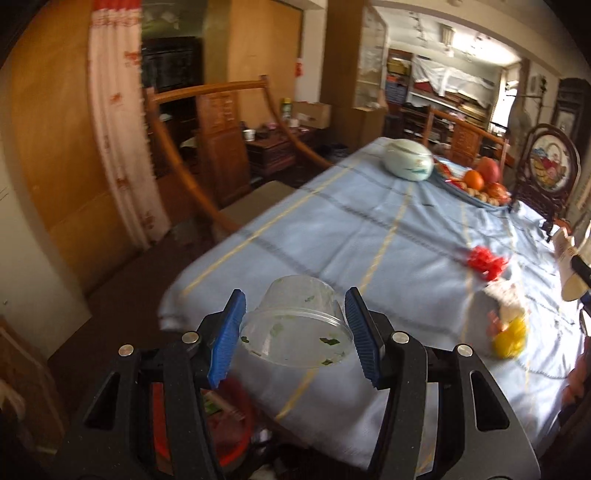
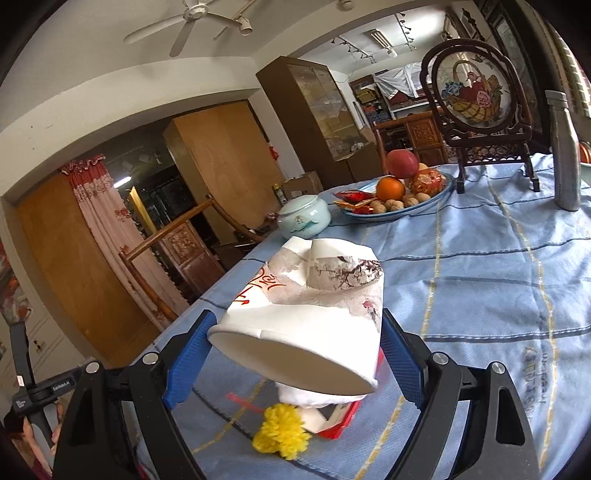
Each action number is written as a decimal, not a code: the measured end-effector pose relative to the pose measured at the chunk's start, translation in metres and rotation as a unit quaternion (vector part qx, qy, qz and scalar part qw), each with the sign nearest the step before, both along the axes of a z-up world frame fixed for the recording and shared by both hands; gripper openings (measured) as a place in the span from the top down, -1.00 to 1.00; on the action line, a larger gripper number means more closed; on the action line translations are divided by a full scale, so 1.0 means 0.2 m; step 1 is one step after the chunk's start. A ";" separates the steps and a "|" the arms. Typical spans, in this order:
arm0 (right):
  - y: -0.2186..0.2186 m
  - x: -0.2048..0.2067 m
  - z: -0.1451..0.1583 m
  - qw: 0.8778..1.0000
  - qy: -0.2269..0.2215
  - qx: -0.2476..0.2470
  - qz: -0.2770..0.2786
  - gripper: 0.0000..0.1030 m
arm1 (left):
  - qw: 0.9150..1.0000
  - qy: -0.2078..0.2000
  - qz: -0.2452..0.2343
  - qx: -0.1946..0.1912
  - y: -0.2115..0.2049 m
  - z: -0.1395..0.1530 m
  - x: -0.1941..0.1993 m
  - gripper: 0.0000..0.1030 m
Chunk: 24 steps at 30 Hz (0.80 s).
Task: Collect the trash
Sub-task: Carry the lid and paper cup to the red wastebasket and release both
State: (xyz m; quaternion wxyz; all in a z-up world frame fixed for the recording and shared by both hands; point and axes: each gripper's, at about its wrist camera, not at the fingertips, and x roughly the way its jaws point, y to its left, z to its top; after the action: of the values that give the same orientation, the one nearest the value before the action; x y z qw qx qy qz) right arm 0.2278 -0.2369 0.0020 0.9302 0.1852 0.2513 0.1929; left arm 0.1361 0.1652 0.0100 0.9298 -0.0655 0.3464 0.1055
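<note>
Gripping crumpled paper cup (image 2: 306, 306); plastic tub (image 1: 295, 328) food-flecked.

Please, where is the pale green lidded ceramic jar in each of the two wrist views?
Left wrist view: the pale green jar stands at the far end of the table, upper right of centre, left of the fruit plate.
Right wrist view: the jar is at centre left, near the table edge, again left of the fruit plate.
Shared landmark: the fruit plate.

I am working in a home dining room: a table (image 2: 480, 258) with blue cloth at lower right, a fruit plate (image 2: 399, 206) at centre, carved wooden chairs (image 1: 218, 147), a curtain (image 1: 118, 122) at left, a ceiling fan (image 2: 184, 22) on top.
</note>
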 end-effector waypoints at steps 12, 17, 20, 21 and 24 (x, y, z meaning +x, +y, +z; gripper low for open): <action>0.72 -0.28 0.13 0.988 -0.026 -0.035 0.147 -0.67 | 0.991 0.046 0.113 -0.049 0.51 -0.33 -0.53 -0.07; 1.00 -0.36 0.14 0.980 -0.022 -0.062 0.188 -0.67 | 0.990 0.062 0.098 -0.078 0.59 -0.48 -0.51 -0.16; 1.16 -0.38 0.13 0.974 -0.014 -0.078 0.211 -0.67 | 0.989 0.066 0.112 -0.075 0.63 -0.53 -0.50 -0.60; 1.22 -0.38 0.13 0.972 -0.011 -0.084 0.219 -0.67 | 0.988 0.064 0.118 -0.072 0.65 -0.54 -0.51 -0.64; 1.40 -0.38 0.09 0.964 0.000 -0.099 0.247 -0.67 | 0.984 0.056 0.152 -0.077 0.74 -0.55 -0.54 -0.72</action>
State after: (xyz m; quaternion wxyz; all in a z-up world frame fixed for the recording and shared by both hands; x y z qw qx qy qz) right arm 0.1508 0.0425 0.0209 0.8675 0.0246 0.3071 0.3906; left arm 0.0285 0.3128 -0.1008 0.8744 -0.1830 0.3907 0.2221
